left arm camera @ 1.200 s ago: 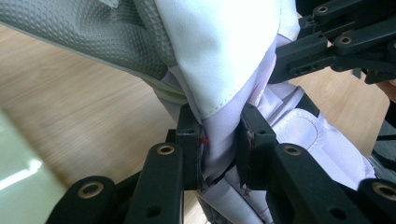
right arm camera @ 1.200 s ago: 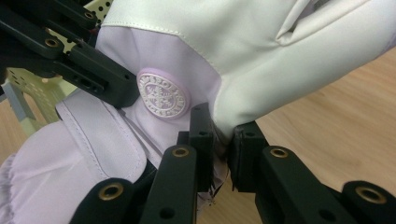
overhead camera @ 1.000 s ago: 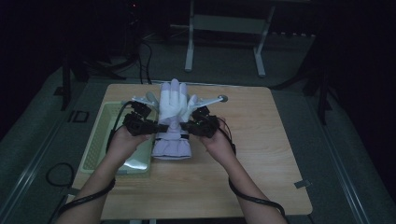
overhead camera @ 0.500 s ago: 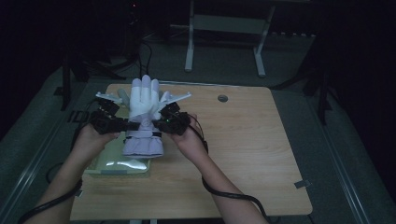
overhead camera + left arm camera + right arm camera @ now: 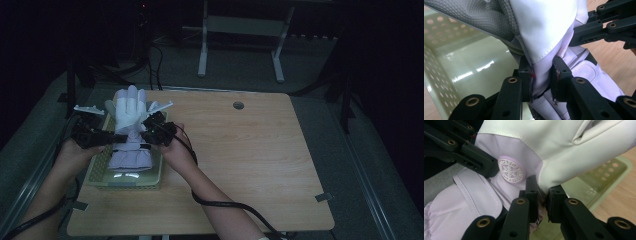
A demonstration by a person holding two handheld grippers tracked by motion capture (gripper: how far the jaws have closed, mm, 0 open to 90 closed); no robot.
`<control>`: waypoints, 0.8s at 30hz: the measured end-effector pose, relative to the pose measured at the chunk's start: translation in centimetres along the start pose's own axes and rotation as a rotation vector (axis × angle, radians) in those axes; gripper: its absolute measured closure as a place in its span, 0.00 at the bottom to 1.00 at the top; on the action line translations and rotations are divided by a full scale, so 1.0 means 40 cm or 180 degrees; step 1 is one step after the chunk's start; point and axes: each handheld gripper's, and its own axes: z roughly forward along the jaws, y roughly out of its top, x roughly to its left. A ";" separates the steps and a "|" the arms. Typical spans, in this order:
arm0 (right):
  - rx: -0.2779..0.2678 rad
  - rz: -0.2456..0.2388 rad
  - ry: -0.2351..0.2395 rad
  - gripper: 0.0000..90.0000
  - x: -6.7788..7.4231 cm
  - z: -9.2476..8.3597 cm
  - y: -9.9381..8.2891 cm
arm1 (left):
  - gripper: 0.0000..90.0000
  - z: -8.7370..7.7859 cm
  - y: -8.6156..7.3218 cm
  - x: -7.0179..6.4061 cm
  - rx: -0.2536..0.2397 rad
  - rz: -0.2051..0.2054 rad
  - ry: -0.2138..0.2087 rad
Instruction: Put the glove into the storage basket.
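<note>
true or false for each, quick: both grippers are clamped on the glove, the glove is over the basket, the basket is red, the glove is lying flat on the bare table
1. Both grippers are clamped on the glove: true. The left gripper and right gripper each pinch the glove.
2. The glove is over the basket: true.
3. The basket is red: false, it is pale green.
4. The glove lies flat on the bare table: false, it is held up over the basket, fingers pointing away from the person.

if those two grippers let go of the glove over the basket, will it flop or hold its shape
Probably flop somewhat: the glove is soft fabric, creasing where the left gripper and right gripper pinch it. Its padded fingers stand up, so it may partly hold shape. It looks light and should settle in the basket.
</note>
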 end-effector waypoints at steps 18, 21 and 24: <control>0.0371 0.0006 -0.0118 0.90 0.013 0.136 -0.063 | 0.82 0.095 -0.083 0.062 0.0303 -0.0156 0.0122; 0.0414 0.0017 -0.0140 0.90 0.021 0.148 -0.073 | 0.81 0.103 -0.091 0.060 0.0385 -0.0165 0.0193; 0.0475 0.0021 -0.0145 0.90 0.028 0.159 -0.081 | 0.80 0.110 -0.099 0.061 0.0476 -0.0193 0.0224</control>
